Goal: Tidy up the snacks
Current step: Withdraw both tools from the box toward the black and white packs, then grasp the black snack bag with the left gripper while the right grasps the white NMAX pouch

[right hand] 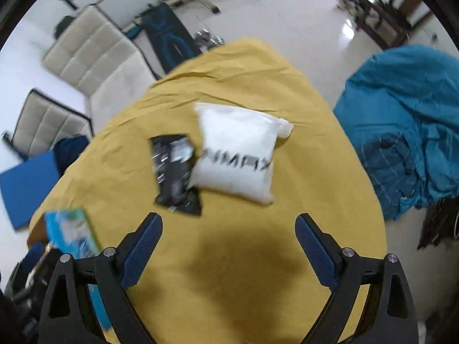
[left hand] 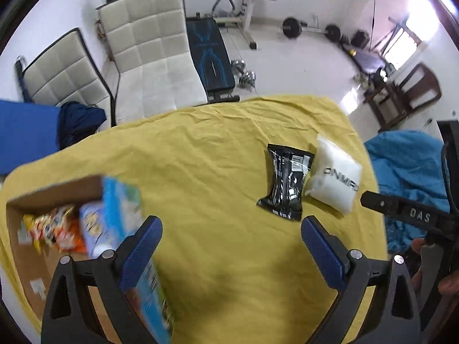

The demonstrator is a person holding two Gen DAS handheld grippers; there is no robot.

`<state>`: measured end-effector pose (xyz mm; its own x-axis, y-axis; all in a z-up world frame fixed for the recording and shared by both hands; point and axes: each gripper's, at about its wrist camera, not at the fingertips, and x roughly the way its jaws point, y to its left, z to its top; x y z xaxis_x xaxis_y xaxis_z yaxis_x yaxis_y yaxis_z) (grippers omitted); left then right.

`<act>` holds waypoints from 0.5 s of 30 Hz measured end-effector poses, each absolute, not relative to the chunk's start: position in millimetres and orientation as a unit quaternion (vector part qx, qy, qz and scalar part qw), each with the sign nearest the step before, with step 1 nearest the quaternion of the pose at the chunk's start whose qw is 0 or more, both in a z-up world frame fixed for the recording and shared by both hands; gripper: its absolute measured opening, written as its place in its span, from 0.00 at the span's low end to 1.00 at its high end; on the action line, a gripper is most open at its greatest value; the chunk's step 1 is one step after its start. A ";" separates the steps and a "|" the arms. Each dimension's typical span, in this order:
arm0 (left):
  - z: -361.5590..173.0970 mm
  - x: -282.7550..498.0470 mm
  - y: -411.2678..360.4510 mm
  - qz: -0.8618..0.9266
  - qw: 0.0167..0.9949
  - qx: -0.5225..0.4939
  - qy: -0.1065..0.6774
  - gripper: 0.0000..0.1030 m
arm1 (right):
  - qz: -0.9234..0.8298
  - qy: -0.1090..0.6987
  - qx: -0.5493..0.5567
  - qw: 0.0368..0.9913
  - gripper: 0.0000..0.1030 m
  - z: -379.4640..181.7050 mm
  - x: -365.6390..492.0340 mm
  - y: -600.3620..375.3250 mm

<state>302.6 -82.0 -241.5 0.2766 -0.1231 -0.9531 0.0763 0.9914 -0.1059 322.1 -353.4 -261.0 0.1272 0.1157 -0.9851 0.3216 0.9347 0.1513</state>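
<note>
While the cardboard box (left hand: 54, 192) holds some snacks, black packet (right hand: 175, 172) and white bag (right hand: 238, 154) beside it remain on the tabletop (right hand: 229, 258); both hand-held grippers (left hand: 231, 246) (right hand: 228, 243) spread apart, empty.

Home room doubling as gym, barbell (left hand: 308, 28), weight bench (left hand: 209, 57), padded chairs (left hand: 146, 46)

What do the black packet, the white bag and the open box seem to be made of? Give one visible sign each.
Black packet: likely glossy plastic film; it glints and crinkles. White bag: probably soft translucent plastic; it is puffy, with a cloudy sheen. Box: cardboard, judging by its matte brown walls.
</note>
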 end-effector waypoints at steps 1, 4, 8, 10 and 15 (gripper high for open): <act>-250.0 311.5 -88.8 -0.061 0.795 -0.013 0.603 0.97 | -0.073 0.664 0.171 0.724 0.93 -273.3 331.8 -356.7; -280.3 336.7 -104.7 -0.063 0.777 0.000 0.627 0.96 | -0.086 0.673 0.196 0.708 0.93 -306.2 358.1 -364.3; -308.0 353.6 -121.6 -0.067 0.762 0.019 0.643 0.89 | -0.083 0.697 0.224 0.676 0.93 -344.0 382.2 -366.6; -316.7 359.8 -130.6 -0.066 0.760 0.035 0.646 0.86 | -0.080 0.709 0.235 0.660 0.92 -360.9 388.9 -368.7; -330.2 368.8 -146.9 -0.075 0.749 0.040 0.657 0.79 | -0.055 0.723 0.213 0.655 0.75 -374.5 391.7 -375.7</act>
<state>368.8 -146.9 -330.2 0.1248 -0.0591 -0.9904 0.1646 0.9856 -0.0381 391.7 -375.7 -374.5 -0.0520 0.2361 -0.9703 0.3802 0.9032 0.1994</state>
